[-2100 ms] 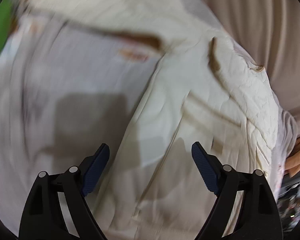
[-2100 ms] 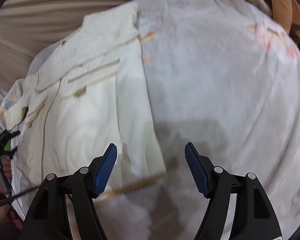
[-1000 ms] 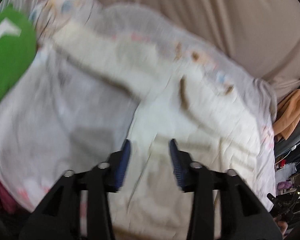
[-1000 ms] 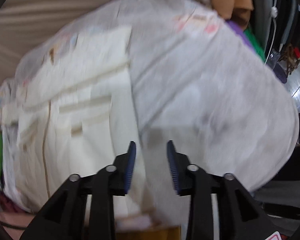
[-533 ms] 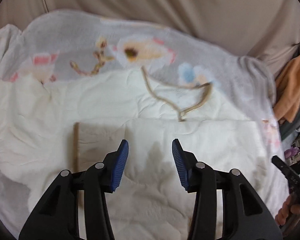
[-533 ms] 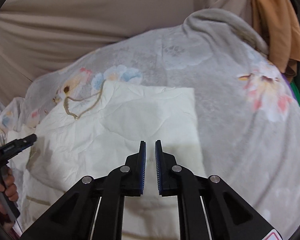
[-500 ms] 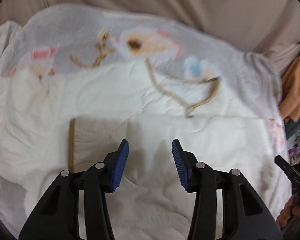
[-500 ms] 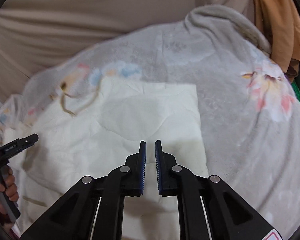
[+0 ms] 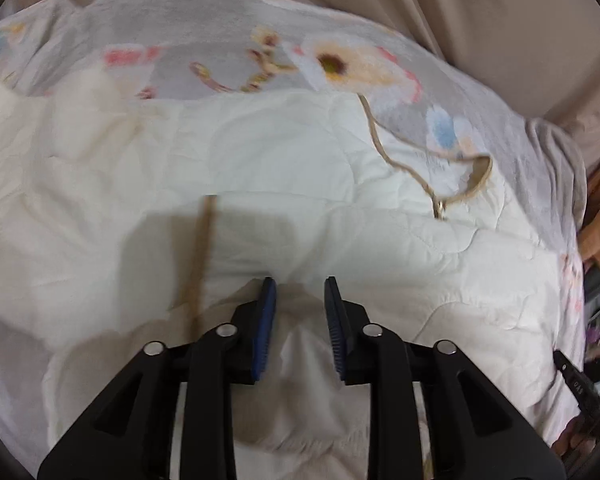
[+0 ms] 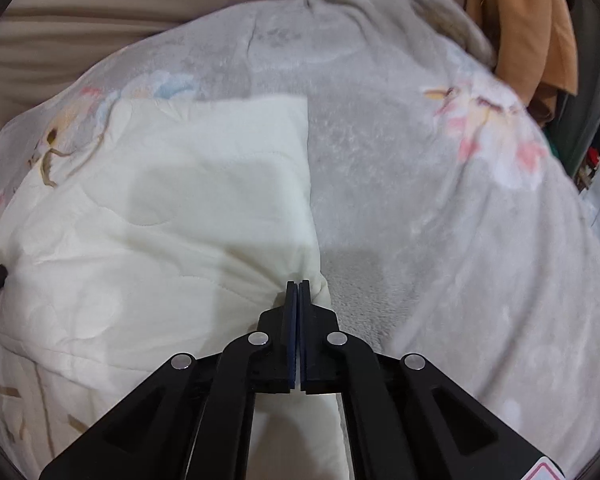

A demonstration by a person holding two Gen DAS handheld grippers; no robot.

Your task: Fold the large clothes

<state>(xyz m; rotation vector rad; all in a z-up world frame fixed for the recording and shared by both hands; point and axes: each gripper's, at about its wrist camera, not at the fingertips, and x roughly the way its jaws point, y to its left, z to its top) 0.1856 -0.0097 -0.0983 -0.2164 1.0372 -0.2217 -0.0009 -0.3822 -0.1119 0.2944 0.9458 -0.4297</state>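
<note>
Fingers of your right gripper (image 10: pixel 297 286) pinch the side edge of the soft cream quilted garment (image 10: pixel 172 216) on the grey flowery blanket (image 10: pixel 420 200). Your left gripper (image 9: pixel 298 286) is partly open (cloth bunched between, not squeezed). The garment stretches long, left to right, between them.

A grey floral blanket (image 10: pixel 420 208) covers the supporting surface, filling the right half of the right wrist view and the upper band of the left wrist view. A cream quilted garment (image 9: pixel 284 168) with tan trim lies directly on it, spread across the frame's lower left.
</note>
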